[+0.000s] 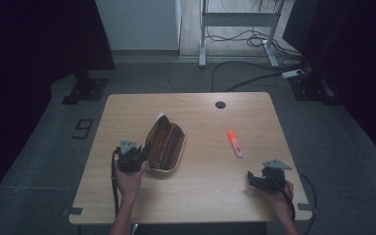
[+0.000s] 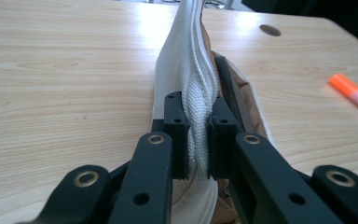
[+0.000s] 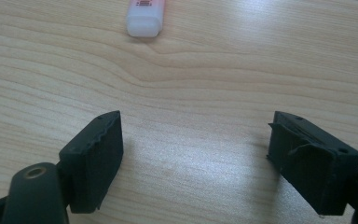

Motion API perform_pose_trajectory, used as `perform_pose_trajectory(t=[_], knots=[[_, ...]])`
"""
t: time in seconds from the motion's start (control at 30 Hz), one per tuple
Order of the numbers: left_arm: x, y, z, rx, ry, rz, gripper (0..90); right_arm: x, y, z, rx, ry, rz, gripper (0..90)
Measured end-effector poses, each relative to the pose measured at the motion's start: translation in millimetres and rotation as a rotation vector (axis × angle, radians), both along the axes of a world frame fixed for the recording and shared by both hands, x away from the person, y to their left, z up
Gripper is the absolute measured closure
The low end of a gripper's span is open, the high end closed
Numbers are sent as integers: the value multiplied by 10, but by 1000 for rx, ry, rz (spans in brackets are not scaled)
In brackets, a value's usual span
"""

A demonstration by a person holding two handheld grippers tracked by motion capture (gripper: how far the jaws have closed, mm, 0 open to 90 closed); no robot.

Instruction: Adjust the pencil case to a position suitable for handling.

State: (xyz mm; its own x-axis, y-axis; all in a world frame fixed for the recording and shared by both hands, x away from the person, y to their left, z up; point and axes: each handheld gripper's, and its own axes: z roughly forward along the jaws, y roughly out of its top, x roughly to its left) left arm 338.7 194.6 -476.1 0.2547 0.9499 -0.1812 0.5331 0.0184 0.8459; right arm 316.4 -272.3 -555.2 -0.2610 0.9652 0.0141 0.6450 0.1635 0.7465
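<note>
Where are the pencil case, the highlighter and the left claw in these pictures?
pencil case [image 1: 165,143]: high view, on its open brown lining.
highlighter [image 1: 234,144]: high view, on the middle of its barrel.
left claw [image 2: 198,140]: left gripper view, midway between the tips pinching the white edge.

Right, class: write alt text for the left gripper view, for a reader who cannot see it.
The left claw is shut on the white zippered edge of an open fabric pencil case with a brown lining, which stretches away across the light wooden table. An orange-capped pink highlighter pen lies on the table at the right edge.
</note>
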Motion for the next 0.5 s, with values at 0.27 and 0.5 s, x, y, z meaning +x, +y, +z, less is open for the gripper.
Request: perform_pose_trajectory(t=[0.27, 0.5], knots=[[-36, -7, 52, -69, -6, -44, 818, 0, -1, 0, 0, 0, -1, 178], [-52, -67, 108, -92, -14, -80, 818, -1, -1, 1, 1, 0, -3, 180]])
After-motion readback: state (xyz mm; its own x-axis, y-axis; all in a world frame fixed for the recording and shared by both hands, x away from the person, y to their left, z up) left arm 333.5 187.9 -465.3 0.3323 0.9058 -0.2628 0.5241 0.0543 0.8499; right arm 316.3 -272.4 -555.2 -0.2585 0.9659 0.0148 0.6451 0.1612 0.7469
